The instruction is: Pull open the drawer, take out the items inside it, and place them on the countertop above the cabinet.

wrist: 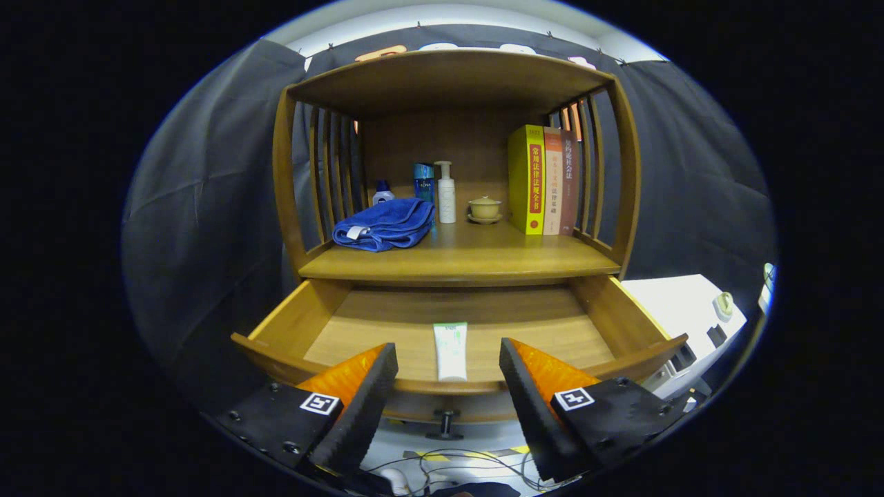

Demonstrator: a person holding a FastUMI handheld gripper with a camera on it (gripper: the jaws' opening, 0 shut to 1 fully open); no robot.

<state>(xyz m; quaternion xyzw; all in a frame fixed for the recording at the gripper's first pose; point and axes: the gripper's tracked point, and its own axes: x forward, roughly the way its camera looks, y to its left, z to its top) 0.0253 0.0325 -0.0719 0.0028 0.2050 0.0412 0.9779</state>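
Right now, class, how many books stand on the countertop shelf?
3: the yellow book, the orange book beside it, and the brown book against the right slats. The open jaws point at the drawer.

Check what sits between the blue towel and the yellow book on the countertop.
Gripper view: a blue bottle, a white pump bottle and a lidded cup stand between the blue towel and yellow book.
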